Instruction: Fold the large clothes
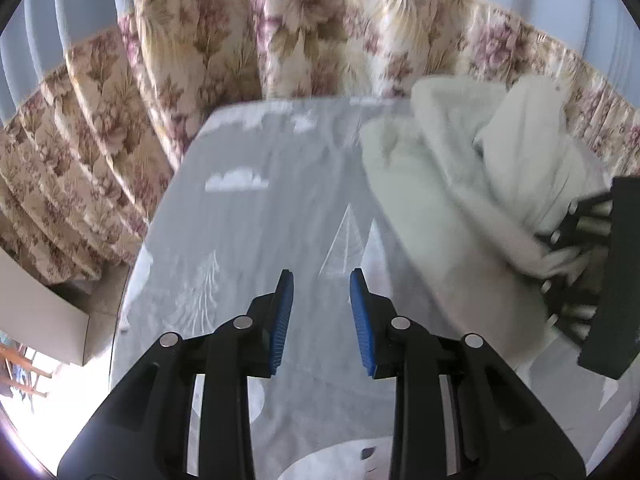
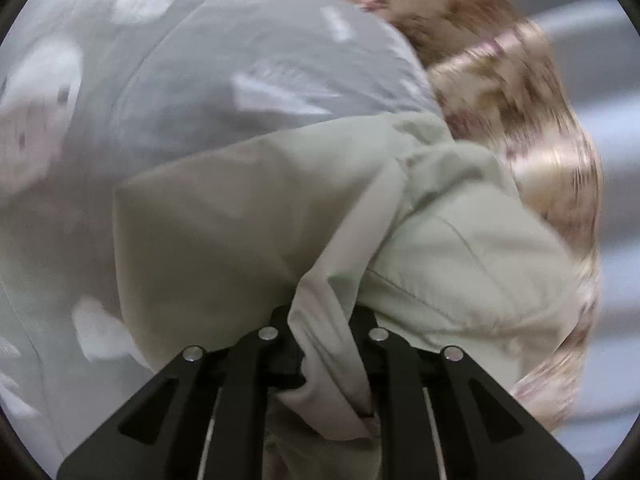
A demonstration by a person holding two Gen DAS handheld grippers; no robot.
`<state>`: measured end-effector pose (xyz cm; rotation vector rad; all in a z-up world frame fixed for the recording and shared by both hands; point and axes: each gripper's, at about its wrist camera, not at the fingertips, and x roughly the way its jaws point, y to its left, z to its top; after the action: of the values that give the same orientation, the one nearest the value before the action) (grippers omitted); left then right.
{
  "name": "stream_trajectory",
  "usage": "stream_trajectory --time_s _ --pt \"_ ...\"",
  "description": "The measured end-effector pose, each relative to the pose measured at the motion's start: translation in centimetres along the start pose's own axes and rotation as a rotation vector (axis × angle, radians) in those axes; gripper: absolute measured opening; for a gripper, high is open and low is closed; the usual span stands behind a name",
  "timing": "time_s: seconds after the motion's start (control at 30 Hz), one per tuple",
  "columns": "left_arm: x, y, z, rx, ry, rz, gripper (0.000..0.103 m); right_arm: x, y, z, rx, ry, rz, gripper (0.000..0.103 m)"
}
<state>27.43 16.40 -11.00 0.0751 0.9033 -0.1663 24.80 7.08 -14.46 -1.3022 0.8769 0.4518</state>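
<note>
Grey printed sheet [image 1: 248, 216] w/ pale garment [image 1: 452, 184], floral curtain [image 1: 192, 52] behind.

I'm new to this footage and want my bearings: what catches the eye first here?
The pale green garment stands out, bunched on the right of the grey printed sheet, with a fold pinched in the right tool. The left tool hangs open over bare sheet. Floral curtains ring the far side.
</note>
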Motion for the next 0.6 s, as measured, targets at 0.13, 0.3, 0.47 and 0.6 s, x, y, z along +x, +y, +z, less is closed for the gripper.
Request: stream_trajectory --time_s 0.13,0.3,0.47,0.6 --pt "-0.4 0.4 -0.6 -0.03 -0.019 -0.033 0.031 -1.3 1.5 -0.6 -0.077 0.016 -0.056 0.023" --pt "-1.6 -0.3 0.3 -0.025 -0.068 -0.051 0.069 -7.2 -2.6 -4.0 0.199 -0.167 0.146 0.068" --pt "-2.2 -2.8 1.7 0.022 -0.083 -0.067 0.072 -11.9 -7.3 -9.8 0.421 -0.298 0.212 0.068" --pt "-2.9 -5.6 2.4 0.073 -0.103 -0.096 0.077 -13.1 -11.8 -15.7 0.608 -0.369 0.185 0.069"
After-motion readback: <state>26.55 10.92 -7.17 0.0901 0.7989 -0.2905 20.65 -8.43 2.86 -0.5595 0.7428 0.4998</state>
